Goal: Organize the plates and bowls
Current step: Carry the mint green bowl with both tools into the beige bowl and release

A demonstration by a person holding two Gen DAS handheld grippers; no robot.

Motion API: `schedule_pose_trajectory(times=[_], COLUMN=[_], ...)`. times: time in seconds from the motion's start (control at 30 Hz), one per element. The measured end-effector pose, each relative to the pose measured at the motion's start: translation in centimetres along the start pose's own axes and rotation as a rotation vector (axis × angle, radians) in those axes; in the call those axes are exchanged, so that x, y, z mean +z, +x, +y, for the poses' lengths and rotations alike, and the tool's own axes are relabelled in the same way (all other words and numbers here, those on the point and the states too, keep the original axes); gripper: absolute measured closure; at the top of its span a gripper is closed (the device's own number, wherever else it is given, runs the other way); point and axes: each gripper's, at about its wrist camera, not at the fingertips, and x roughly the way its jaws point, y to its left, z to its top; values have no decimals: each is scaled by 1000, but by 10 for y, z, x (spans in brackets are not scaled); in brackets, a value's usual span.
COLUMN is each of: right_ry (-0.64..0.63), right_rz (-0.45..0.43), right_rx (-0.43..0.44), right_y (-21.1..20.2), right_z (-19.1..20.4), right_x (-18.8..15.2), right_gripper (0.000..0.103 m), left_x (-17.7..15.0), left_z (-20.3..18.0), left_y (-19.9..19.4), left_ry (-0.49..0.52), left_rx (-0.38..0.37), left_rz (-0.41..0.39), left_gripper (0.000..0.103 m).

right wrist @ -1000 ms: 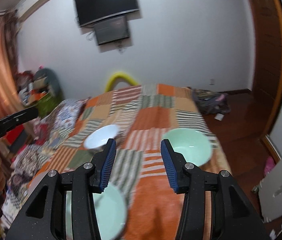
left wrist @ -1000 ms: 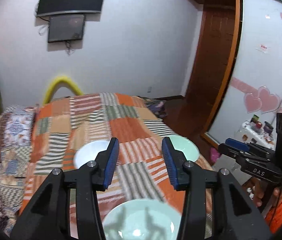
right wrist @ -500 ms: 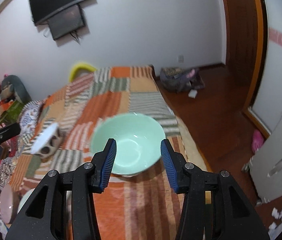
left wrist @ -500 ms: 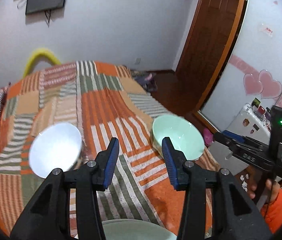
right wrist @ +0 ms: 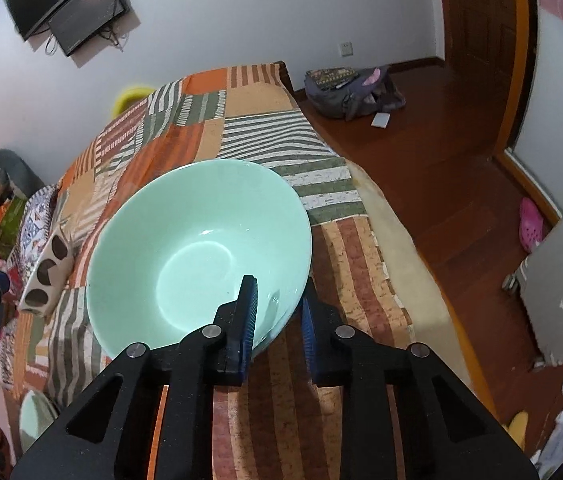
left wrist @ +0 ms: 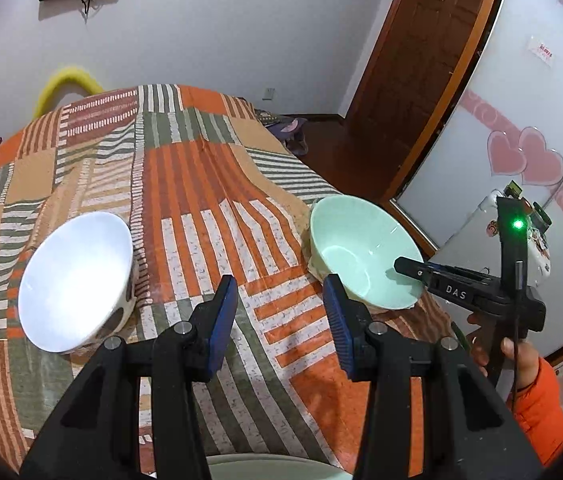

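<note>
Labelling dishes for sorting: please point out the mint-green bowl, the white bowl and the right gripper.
Mint-green bowl [right wrist: 185, 248]: right wrist view, inner wall.
White bowl [left wrist: 73, 280]: left wrist view, inside surface.
Right gripper [right wrist: 279, 312]: right wrist view, between fingertips astride the green rim.

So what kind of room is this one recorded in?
Most likely a bedroom: the bowls sit on a bed covered with a patchwork blanket, a TV hangs on the wall, and a backpack lies on the wooden floor.

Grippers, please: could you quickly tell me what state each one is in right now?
Left gripper: open, holding nothing.
Right gripper: fingers straddle the green bowl's rim; grip cannot be told.
</note>
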Motion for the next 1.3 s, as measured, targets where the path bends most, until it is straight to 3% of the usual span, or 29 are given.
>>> schedule_pose_trajectory(times=[0.43, 0.63, 0.7, 0.73, 0.93, 1.3], right_ry=[-110, -117, -111, -104, -87, -87], right_rz=[55, 45, 43, 43, 34, 15], right_rx=[141, 165, 170, 174, 182, 167], right_y=[-9, -9, -7, -7, -6, -14], right_z=[30, 39, 39, 38, 38, 40], right_x=[-26, -27, -27, -27, -27, -31], right_gripper=[84, 84, 84, 84, 84, 85], left_x=[-7, -8, -8, -8, -10, -10], left_z=[-13, 5, 13, 15, 13, -1], left_y=[28, 48, 52, 54, 69, 52], left_ry=[22, -57, -94, -102, -95, -11], left_rx=[27, 43, 30, 29, -11, 25], left_rz=[60, 113, 120, 125, 171, 116], left_gripper=[59, 60, 64, 72, 93, 95])
